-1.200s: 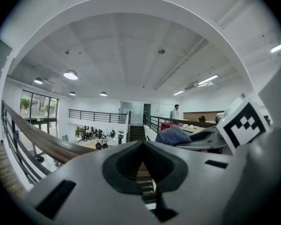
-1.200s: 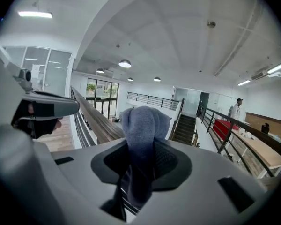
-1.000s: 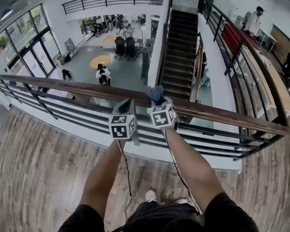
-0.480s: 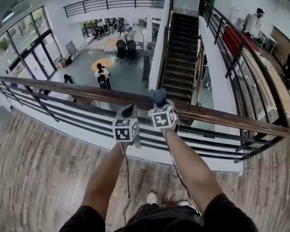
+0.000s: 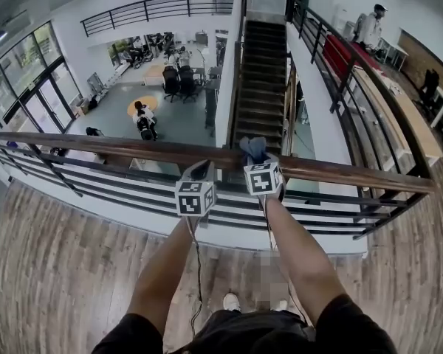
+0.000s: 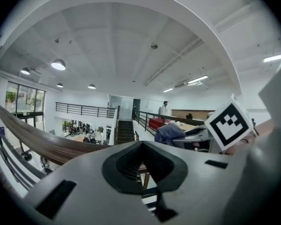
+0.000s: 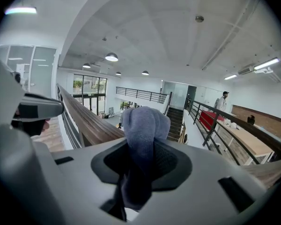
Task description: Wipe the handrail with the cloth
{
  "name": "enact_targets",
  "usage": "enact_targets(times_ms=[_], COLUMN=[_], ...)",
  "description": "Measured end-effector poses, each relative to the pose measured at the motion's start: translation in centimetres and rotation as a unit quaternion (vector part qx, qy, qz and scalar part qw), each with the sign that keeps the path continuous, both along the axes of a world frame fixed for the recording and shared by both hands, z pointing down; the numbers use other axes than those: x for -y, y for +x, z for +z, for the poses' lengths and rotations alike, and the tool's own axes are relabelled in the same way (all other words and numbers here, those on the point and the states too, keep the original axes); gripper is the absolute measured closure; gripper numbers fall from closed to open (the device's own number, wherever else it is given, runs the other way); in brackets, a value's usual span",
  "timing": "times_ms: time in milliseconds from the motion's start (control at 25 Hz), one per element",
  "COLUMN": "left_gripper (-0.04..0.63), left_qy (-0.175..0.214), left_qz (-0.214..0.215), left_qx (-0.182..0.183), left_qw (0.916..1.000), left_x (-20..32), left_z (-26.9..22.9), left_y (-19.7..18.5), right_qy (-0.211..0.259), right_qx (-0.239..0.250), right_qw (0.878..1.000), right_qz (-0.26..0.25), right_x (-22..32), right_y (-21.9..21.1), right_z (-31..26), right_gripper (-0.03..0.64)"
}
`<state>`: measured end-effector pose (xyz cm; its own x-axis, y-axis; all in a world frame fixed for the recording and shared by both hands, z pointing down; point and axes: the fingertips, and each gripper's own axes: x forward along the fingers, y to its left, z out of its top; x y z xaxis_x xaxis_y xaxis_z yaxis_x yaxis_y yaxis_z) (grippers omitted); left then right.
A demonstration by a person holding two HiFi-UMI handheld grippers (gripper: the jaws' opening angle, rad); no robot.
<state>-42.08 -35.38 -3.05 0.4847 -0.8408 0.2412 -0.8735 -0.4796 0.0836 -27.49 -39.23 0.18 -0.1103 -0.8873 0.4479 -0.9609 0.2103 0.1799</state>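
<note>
The brown wooden handrail (image 5: 133,152) runs across the head view from left to right, over black metal bars. My right gripper (image 5: 257,162) is shut on a bunched blue-grey cloth (image 5: 253,148), which rests on top of the rail near its middle. In the right gripper view the cloth (image 7: 143,123) sticks up out of the jaws, with the handrail (image 7: 86,121) running away to the left. My left gripper (image 5: 199,172) is just left of the right one, at the rail's near side, shut with nothing in it. From its own view the cloth (image 6: 169,132) shows to the right.
Beyond the rail is an open drop to a lower floor with a staircase (image 5: 262,80), office chairs (image 5: 179,83) and people. A second railing (image 5: 340,72) lines a walkway at the right, where a person (image 5: 369,28) stands. I stand on wooden flooring (image 5: 59,271).
My right gripper has slid the cloth to the right along the handrail. The left gripper has moved right with it and stays beside it.
</note>
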Motion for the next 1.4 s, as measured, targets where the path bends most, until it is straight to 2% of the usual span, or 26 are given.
enact_targets(times_ms=[360, 560, 720, 920, 1160, 1400], left_gripper=[0.597, 0.597, 0.597, 0.597, 0.597, 0.597], left_qy=[-0.001, -0.012, -0.025, -0.023, -0.025, -0.031], left_qz=[0.045, 0.049, 0.047, 0.051, 0.065, 0.085], left_qx=[0.005, -0.004, -0.010, 0.006, 0.007, 0.007], left_qw=[0.9990, 0.9987, 0.9985, 0.9984, 0.9975, 0.9959], left_x=[-1.5, -2.3, -3.6, -4.3, -5.8, -7.6], left_z=[-0.3, 0.0, 0.4, 0.8, 0.1, 0.7], left_y=[8.5, 14.1, 17.3, 23.4, 30.8, 38.7], right_qy=[0.015, 0.017, 0.011, 0.016, 0.013, 0.018], right_qx=[-0.016, -0.018, -0.002, 0.012, 0.034, 0.034], right_qw=[0.999, 0.999, 0.999, 0.998, 0.997, 0.997], right_qz=[0.031, 0.038, 0.053, 0.065, 0.067, 0.074], right_x=[-2.2, -3.3, -4.7, -6.0, -8.0, -10.0], right_y=[8.2, 14.5, 19.7, 26.6, 32.7, 39.4], right_z=[-0.1, 0.1, -0.1, 0.3, 0.3, 0.2], right_gripper=[0.500, 0.500, 0.500, 0.500, 0.499, 0.499])
